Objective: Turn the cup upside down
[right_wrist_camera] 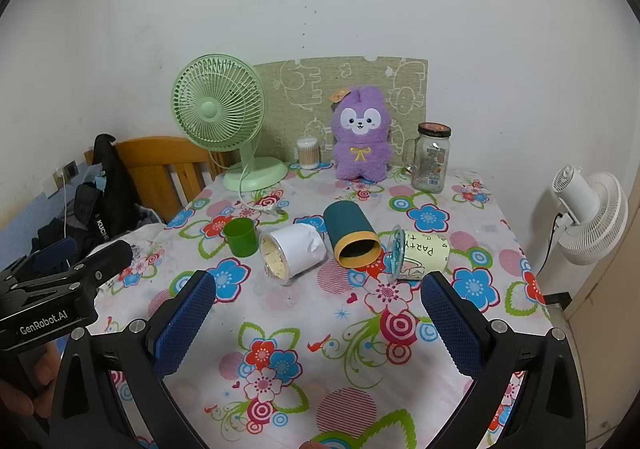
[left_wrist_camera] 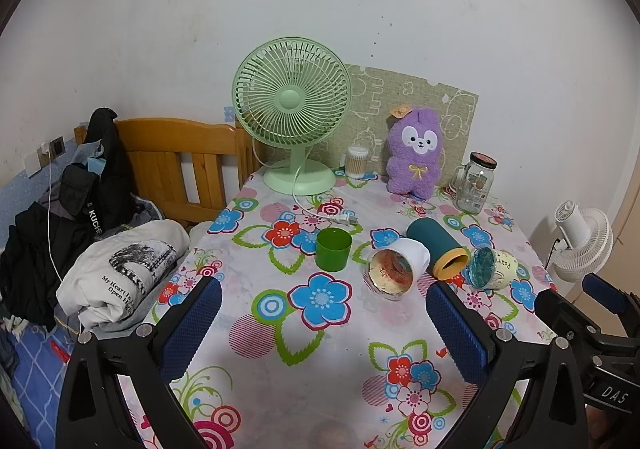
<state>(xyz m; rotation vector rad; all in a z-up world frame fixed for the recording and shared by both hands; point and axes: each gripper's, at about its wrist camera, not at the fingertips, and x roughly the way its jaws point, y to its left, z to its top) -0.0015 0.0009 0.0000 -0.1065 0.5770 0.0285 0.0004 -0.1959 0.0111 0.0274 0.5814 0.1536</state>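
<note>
A small green cup [left_wrist_camera: 333, 249] stands upright, mouth up, on the floral tablecloth [left_wrist_camera: 312, 361]; it also shows in the right wrist view [right_wrist_camera: 240, 237]. To its right lie three cups on their sides: a white-wrapped clear cup [left_wrist_camera: 394, 265] [right_wrist_camera: 292, 253], a teal cup with a yellow rim [left_wrist_camera: 438, 249] [right_wrist_camera: 352, 237], and a pale "PARTY" cup [left_wrist_camera: 494, 269] [right_wrist_camera: 418, 255]. My left gripper [left_wrist_camera: 324, 329] is open and empty, above the table, short of the cups. My right gripper [right_wrist_camera: 318, 321] is open and empty, also short of them.
At the back stand a green desk fan [left_wrist_camera: 292, 109] with its cord and plug [left_wrist_camera: 340, 217], a cotton-swab jar [left_wrist_camera: 357, 162], a purple plush [left_wrist_camera: 416, 153] and a glass mason jar [left_wrist_camera: 476, 183]. A bed with clothes [left_wrist_camera: 120, 273] lies left. A white fan [left_wrist_camera: 584, 245] stands right.
</note>
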